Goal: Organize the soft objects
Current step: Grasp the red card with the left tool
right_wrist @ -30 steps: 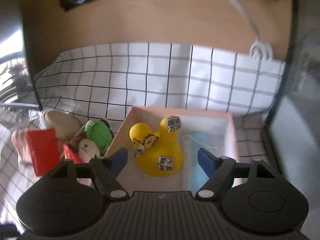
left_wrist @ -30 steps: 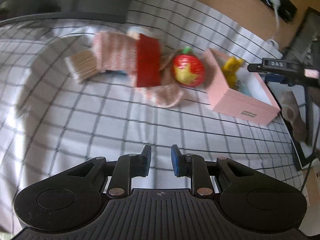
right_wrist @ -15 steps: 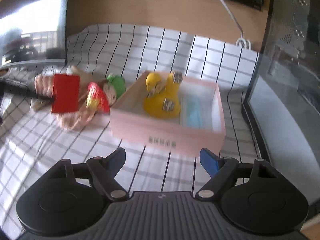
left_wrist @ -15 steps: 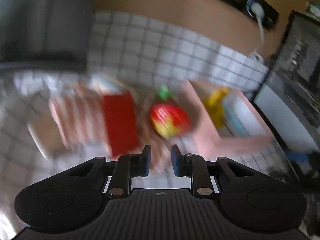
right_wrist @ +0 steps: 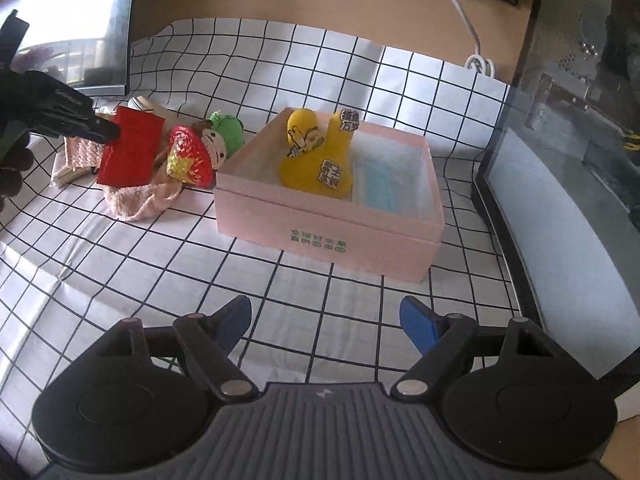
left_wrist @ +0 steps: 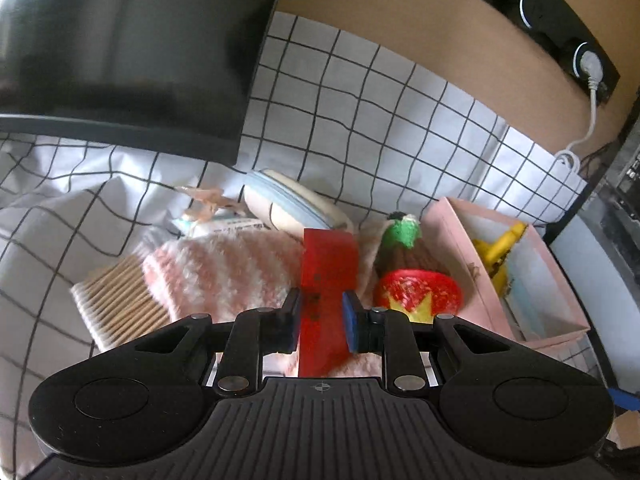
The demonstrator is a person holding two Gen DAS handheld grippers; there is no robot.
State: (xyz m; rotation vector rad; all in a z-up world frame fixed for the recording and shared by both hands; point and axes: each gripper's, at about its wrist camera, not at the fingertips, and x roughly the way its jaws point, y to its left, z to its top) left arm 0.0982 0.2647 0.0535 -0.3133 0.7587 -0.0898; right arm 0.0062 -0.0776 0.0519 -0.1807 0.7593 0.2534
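My left gripper (left_wrist: 321,320) has its jaws narrowly apart on either side of the red band (left_wrist: 328,280) around pink striped socks (left_wrist: 224,276); whether the pads touch it I cannot tell. It shows as a dark tip (right_wrist: 100,132) at the red band (right_wrist: 130,152) in the right wrist view. A red and yellow strawberry plush (left_wrist: 416,294) with a green top (left_wrist: 402,232) lies just right of it. The pink box (right_wrist: 332,220) holds a yellow duck (right_wrist: 316,160) and a blue mask (right_wrist: 380,188). My right gripper (right_wrist: 326,322) is open and empty, in front of the box.
A bundle of cotton swabs (left_wrist: 116,304) lies left of the socks. A cream pouch (left_wrist: 288,208) and a small packet (left_wrist: 216,216) lie behind them. A dark monitor (left_wrist: 120,48) stands at the back left, a glass-sided case (right_wrist: 572,160) at the right. Checked cloth (right_wrist: 160,264) covers the table.
My left gripper has moved forward and down onto the socks, so the red band now sits between its fingers. My right gripper has pulled back from over the box and stays open.
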